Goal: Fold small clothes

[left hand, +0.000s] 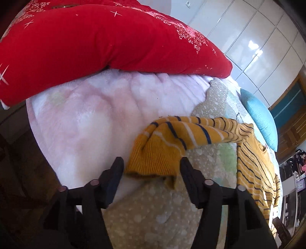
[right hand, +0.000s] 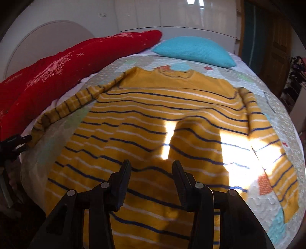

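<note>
A small yellow sweater with navy and white stripes lies spread flat on the bed, collar at the far end, both sleeves stretched out. My right gripper is open and empty, just above the sweater's lower body. In the left wrist view the left sleeve lies bunched, its ribbed cuff between the tips of my open left gripper. The jaws stand wide apart and do not pinch the cuff. The left gripper also shows at the far left edge of the right wrist view.
A red quilt with white snowflakes is heaped along the bed's left side on a pale pink blanket. A turquoise pillow lies beyond the collar. The patterned bedspread covers the bed. White wardrobe doors stand behind.
</note>
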### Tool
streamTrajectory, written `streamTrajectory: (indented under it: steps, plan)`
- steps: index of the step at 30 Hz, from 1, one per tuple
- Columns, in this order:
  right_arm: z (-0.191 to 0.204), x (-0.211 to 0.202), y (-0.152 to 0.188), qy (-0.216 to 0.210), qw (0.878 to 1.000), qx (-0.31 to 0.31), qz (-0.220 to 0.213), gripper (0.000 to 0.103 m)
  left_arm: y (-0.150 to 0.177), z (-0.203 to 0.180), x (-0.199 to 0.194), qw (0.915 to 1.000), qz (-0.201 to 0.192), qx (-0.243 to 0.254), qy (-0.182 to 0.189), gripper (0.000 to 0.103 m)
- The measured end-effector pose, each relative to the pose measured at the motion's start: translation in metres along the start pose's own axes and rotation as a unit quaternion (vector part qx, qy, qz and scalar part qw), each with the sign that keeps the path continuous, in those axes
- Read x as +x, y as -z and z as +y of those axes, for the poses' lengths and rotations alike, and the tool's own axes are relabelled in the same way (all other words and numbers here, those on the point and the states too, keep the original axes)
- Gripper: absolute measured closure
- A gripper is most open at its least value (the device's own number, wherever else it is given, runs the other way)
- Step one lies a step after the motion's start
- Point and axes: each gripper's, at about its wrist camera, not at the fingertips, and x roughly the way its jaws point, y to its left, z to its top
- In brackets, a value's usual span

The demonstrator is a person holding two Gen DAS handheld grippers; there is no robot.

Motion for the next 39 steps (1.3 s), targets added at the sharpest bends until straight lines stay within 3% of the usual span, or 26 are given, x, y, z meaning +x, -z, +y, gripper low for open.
streamTrajectory:
  steps: [5, 8, 15, 18, 20, 21, 22, 28, 30, 32, 35, 37, 39]
  plan:
    - [0.101, 0.057, -0.036, -0.141, 0.988, -0.042, 0.041, 0.040, 0.027, 0.015, -0.023, 1.0000, 0.006, 0.002, 0.004, 0.031]
    - [0.160, 0.088, -0.055, -0.196, 0.977, -0.056, 0.063, 0.035, 0.038, 0.028, -0.029, 0.9998, 0.017, -0.006, 0.006, 0.030]
    - [0.262, 0.151, -0.075, -0.239, 0.962, -0.077, 0.109, 0.034, 0.046, 0.055, -0.030, 0.9988, 0.034, -0.033, 0.009, 0.030]
    - [0.286, 0.167, -0.077, -0.207, 0.968, -0.100, 0.104, 0.034, 0.048, 0.062, -0.028, 0.9984, 0.040, -0.041, 0.003, 0.030]
    - [0.293, 0.171, -0.079, -0.198, 0.969, -0.113, 0.096, 0.056, 0.049, 0.064, -0.027, 0.9981, 0.041, -0.045, 0.006, 0.030]
    - [0.293, 0.172, -0.081, -0.207, 0.966, -0.116, 0.102, 0.086, 0.049, 0.063, -0.028, 0.9981, 0.041, -0.045, 0.005, 0.030]
    - [0.290, 0.171, -0.083, -0.222, 0.962, -0.110, 0.115, 0.097, 0.050, 0.062, -0.029, 0.9982, 0.041, -0.043, 0.005, 0.030]
    - [0.226, 0.114, -0.113, -0.237, 0.963, -0.086, 0.091, 0.098, 0.049, 0.051, -0.036, 0.9990, 0.038, -0.025, 0.006, 0.030]
    - [0.194, 0.083, -0.126, -0.204, 0.970, -0.110, 0.068, 0.098, 0.050, 0.046, -0.039, 0.9991, 0.037, -0.018, 0.011, 0.030]
    - [0.157, 0.056, -0.137, -0.144, 0.977, -0.145, 0.053, 0.098, 0.050, 0.040, -0.039, 0.9991, 0.039, -0.010, 0.016, 0.030]
    - [0.088, 0.035, -0.147, -0.018, 0.982, -0.181, 0.059, 0.098, 0.051, 0.027, -0.040, 0.9991, 0.039, 0.004, 0.017, 0.028]
    - [0.033, 0.037, -0.152, 0.066, 0.980, -0.167, 0.080, 0.098, 0.052, 0.017, -0.041, 0.9993, 0.032, 0.015, 0.010, 0.025]
    - [-0.019, 0.047, -0.150, 0.181, 0.967, -0.152, 0.101, 0.091, 0.053, 0.007, -0.040, 0.9991, 0.033, 0.024, 0.009, 0.024]
